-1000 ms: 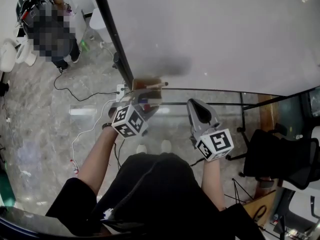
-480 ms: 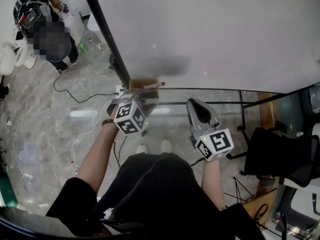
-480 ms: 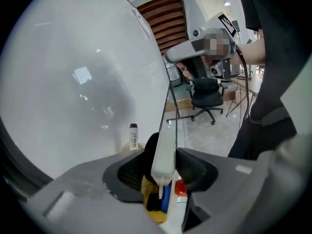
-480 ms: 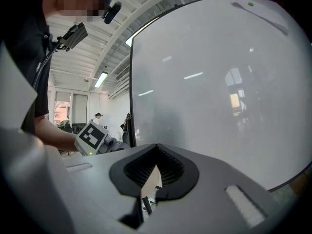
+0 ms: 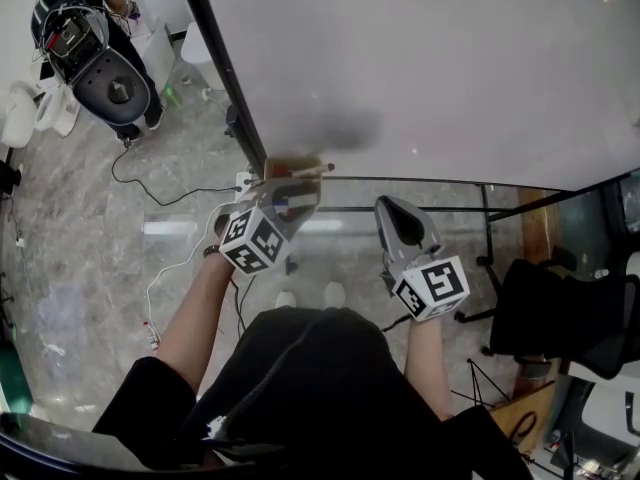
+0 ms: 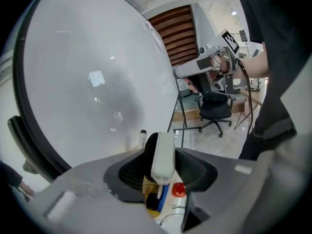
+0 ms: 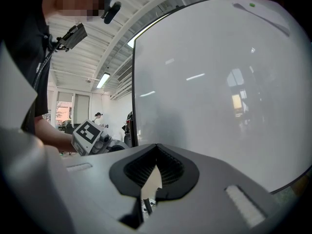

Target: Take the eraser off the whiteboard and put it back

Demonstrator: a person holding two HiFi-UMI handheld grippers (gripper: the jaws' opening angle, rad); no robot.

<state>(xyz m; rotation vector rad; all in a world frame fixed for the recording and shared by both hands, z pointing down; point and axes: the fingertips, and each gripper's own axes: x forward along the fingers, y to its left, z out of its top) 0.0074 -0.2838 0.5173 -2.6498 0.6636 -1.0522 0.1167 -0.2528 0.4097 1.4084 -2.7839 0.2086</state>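
- Left gripper view: the left gripper [image 6: 165, 166] has its black pads [image 6: 130, 172] on either side of the eraser [image 6: 163, 150], and its jaws are closing on it. Both pads seem to touch the eraser already, though the dark felt side blends into the left pad.
- The eraser is a white block standing upright, its felt side turned to the left and toward the whiteboard [image 6: 87, 82]. Whether it touches the board surface cannot be told.
- Just below the eraser lie a blue marker [image 6: 162, 197] and a red cap [image 6: 179, 190]. A small white bottle [image 6: 142, 138] stands just beyond it, at the foot of the board.
- Right gripper view: the right gripper [image 7: 156, 154] has its pads together at the tips, with nothing between them. It points at the whiteboard, well to the right of the eraser.
- Head view: the left gripper reaches down to the ledge [image 5: 293, 166] at the whiteboard's lower left corner. The right gripper sits to its right, near the person's body and apart from the board.
- A black office chair [image 5: 560, 308] stands at the far right on the marble floor [image 5: 80, 258].
- A white cable [image 5: 170, 263] trails across the floor on the left.
- Another person [image 5: 95, 53] stands at the far left.
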